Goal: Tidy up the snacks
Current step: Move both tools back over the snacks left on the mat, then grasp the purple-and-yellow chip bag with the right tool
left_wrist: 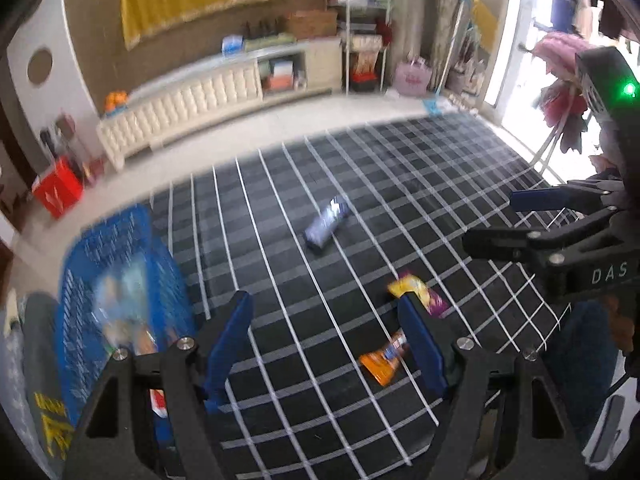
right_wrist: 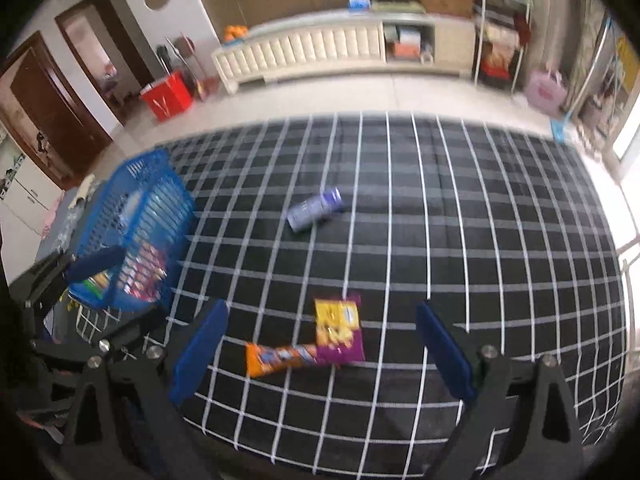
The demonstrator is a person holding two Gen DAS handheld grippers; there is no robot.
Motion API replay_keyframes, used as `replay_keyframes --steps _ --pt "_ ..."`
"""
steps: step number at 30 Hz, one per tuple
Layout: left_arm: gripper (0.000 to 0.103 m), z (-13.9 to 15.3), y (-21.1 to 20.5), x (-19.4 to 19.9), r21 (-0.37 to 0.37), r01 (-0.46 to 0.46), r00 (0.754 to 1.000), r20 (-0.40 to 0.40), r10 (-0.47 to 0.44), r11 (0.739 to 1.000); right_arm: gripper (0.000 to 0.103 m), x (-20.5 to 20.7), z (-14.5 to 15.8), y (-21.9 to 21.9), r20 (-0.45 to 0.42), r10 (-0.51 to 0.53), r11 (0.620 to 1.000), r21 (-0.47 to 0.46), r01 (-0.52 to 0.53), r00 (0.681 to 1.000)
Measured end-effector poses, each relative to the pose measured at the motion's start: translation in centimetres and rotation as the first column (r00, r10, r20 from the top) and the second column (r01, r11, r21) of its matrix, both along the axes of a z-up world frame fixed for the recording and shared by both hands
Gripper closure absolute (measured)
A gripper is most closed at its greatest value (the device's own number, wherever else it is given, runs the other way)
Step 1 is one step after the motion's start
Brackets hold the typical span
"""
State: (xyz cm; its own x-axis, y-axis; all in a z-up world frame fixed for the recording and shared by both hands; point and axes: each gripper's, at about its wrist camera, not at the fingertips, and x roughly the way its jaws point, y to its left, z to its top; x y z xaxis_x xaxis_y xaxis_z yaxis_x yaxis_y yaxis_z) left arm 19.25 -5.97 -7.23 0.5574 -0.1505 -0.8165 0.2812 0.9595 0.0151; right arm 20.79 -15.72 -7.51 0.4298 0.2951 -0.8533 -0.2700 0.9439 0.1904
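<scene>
Right wrist: purple bag (right_wrist: 339,330) between spread tongs (right_wrist: 322,350).

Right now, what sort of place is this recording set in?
Most likely a home living room: a long cream cabinet lines the wall, wooden doors open off it, and a checked cloth carries loose snacks beside a blue basket.

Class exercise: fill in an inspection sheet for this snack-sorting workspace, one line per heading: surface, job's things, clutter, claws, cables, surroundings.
Surface: black checked cloth with white grid lines.
Job's things: blue basket at the left edge, packets inside; dark can lying on its side; purple-yellow packet touching orange packet.
Clutter: nothing seen on the cloth.
Claws: left claw open, empty; right claw open, empty.
Cables: nothing seen.
Surroundings: cream cabinet, red box, pink bag, shelf rack.
</scene>
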Motion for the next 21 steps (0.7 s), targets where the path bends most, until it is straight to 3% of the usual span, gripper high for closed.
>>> replay_keyframes --steps 8,16,20,21 --pt "0.030 -6.3 -1.3 -0.1 -0.015 -0.009 0.993 -0.117 0.008 1.000 0.006 1.2 -6.3 -0.1 -0.175 0.019 1.000 -0.014 -0.022 0.984" --pt "0.029 -9.7 -1.2 0.9 -0.008 0.005 0.985 -0.171 -0.006 1.000 0.007 3.7 -11.1 0.8 -0.322 0.000 1.000 -0.008 -0.002 0.947" --pt "0.029 -10.5 -0.7 1.5 -0.018 0.014 0.982 -0.189 -0.017 1.000 0.016 4.7 -12.5 1.4 -0.356 -0.002 0.999 -0.040 -0.013 0.934" --pt "0.029 -10.7 -0.7 1.6 -0.017 0.014 0.981 -0.192 -0.017 1.000 0.025 4.8 -12.9 1.5 -0.363 -0.002 0.999 -0.039 -0.014 0.932"
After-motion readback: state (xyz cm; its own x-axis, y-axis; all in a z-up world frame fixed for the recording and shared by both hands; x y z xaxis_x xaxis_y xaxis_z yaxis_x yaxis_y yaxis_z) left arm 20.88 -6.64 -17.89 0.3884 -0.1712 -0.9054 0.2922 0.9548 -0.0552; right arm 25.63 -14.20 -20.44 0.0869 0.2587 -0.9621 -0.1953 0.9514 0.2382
